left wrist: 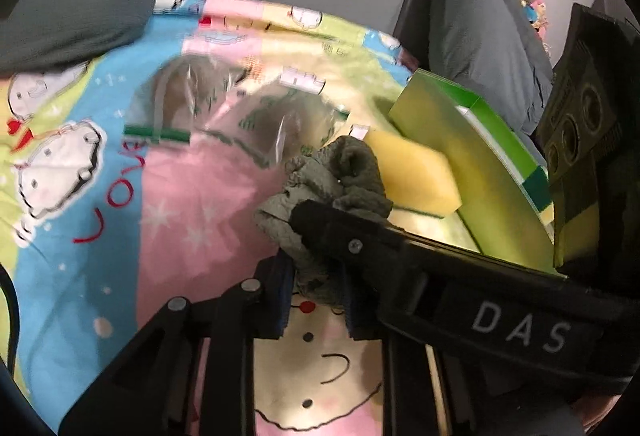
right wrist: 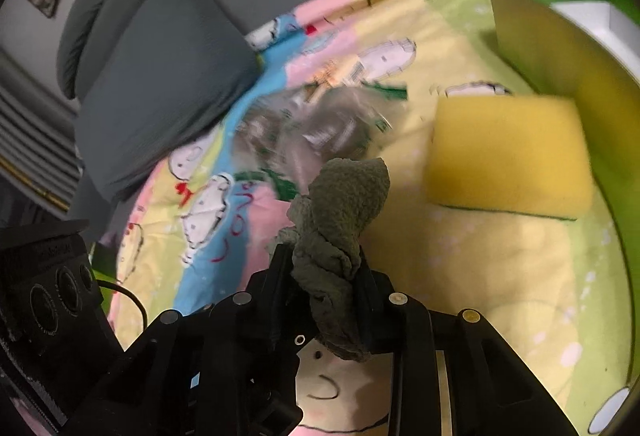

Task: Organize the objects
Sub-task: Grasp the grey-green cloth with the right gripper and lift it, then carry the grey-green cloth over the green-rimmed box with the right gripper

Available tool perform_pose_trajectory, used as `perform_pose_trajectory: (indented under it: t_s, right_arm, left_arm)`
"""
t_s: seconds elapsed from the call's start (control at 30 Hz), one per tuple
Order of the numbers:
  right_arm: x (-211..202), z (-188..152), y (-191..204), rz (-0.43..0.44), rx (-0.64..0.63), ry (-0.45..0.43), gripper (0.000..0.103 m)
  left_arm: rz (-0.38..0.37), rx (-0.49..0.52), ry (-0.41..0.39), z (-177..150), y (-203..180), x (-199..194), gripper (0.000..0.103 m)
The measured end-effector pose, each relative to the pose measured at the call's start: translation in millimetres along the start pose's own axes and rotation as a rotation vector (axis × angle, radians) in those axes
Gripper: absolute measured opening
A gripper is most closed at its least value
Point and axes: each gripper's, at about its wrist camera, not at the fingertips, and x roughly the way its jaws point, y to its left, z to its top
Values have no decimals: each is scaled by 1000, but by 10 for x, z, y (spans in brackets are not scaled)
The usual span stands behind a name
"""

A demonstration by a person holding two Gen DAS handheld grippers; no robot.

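Both tools, left tool (left wrist: 318,296) and right tool (right wrist: 324,288), are clenched on the crumpled grey-green terry cloth (right wrist: 340,220). Keep both grips firm and lift together toward the clear crinkled plastic bag (right wrist: 316,124) just ahead on the cartoon-print bedsheet (right wrist: 500,268).

Both grippers clamped shut on the same cloth

The left gripper (left wrist: 318,300) is angled downward, and its blue-padded fingers (left wrist: 280,300) are pressed in tight on the lower end of the cloth (left wrist: 320,176). The right gripper (right wrist: 320,276) is tilted down about the same, with its black fingers (right wrist: 280,276) squeezed onto the bunched middle. In the left view, the right gripper is seen crossing in from the right side, its tip laid over the cloth just above the left fingers.
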Motion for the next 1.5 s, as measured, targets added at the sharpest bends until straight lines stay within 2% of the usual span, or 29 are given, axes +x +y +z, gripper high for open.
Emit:
perform_pose_trajectory:
  t_s: [0.33,0.63,0.8,1.13,1.5]
  right_arm:
    - [-537,-41,290,70,-127,-183,33]
    - [-938,-81,453,60,-220,-313,33]
    - [-1126,-51,484,63,-224,-381,33]
    - [-1411,33,338,5,-217,-441,33]
    - [-1690,106,-164,-54,-87,-470,32]
  left_arm:
    - [39,109,-184,79,-265,-487,17]
    - [33,195,-285,131,-495,-744,17]
    - [25,226,-345,177,-648,-869,17]
    - [-36,283,-359,303,-915,-796,18]
    - [-134,324,-296,411,-1348,-479,18]
